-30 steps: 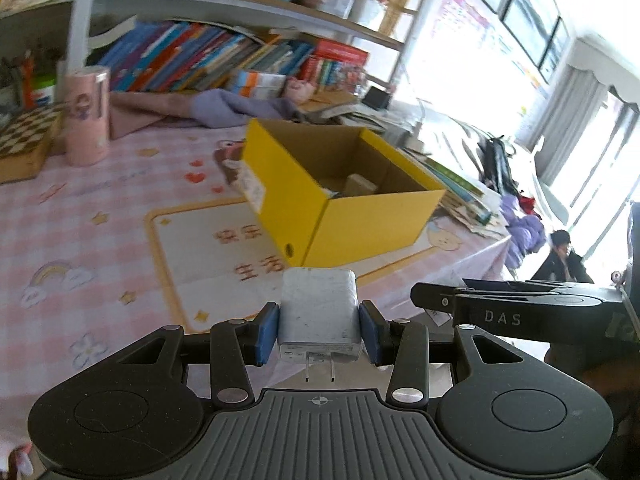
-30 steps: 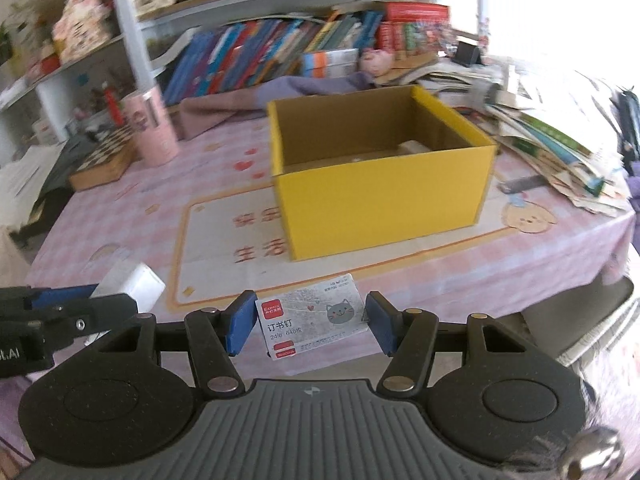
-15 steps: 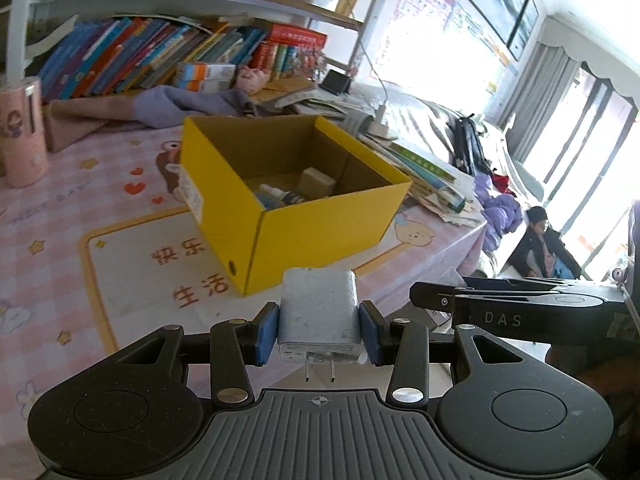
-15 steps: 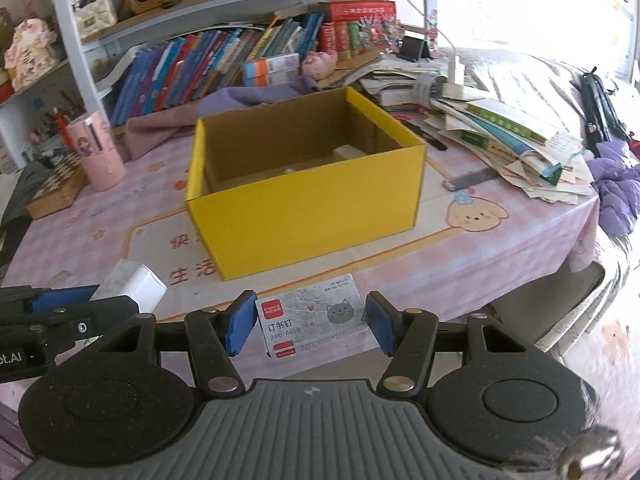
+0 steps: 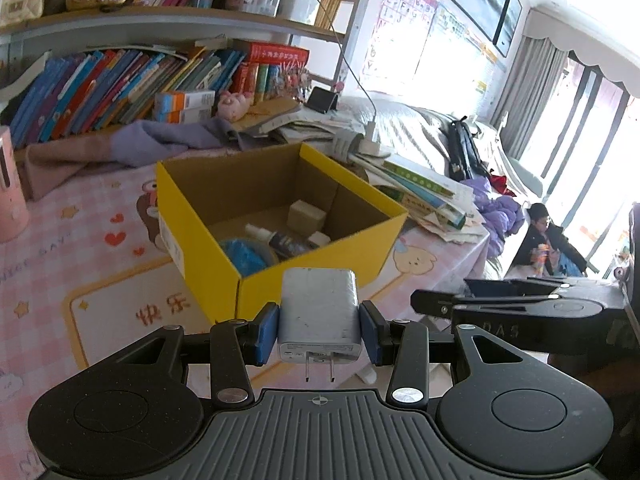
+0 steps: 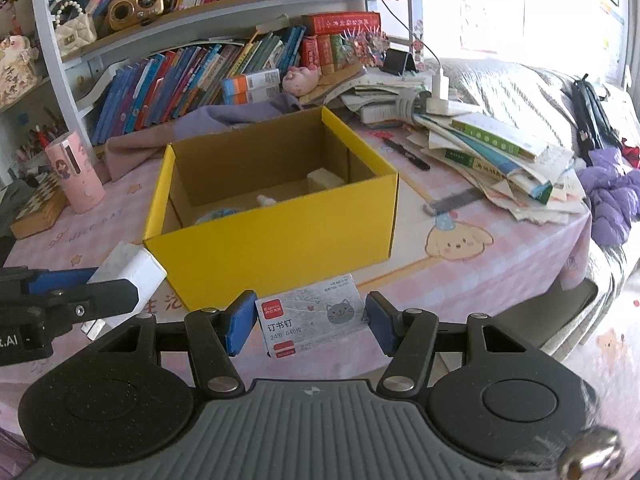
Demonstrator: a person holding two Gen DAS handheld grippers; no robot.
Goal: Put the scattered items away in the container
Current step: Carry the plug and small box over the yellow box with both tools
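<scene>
Yellow box (image 5: 280, 248) now sits just ahead of both pairs of fingers, nearer and more squarely in front than a second ago, when it stood farther off across the desk (image 5: 92, 248). Its inside has come into sight from the left view: a blue item, a small bottle and a pale block lie on its floor. The left gripper (image 5: 319, 330) has its fingers (image 5: 267, 332) clamped on the sides of the white charger (image 5: 318, 312), prongs pointing back toward the camera. The right gripper (image 6: 310, 322) holds the staple box (image 6: 312, 316) between its fingers (image 6: 240, 322), narrow around it. Neither grip has altered. Both loads have closed on the near wall but are not yet over the opening, so the carry looks almost done, with release still to come.
</scene>
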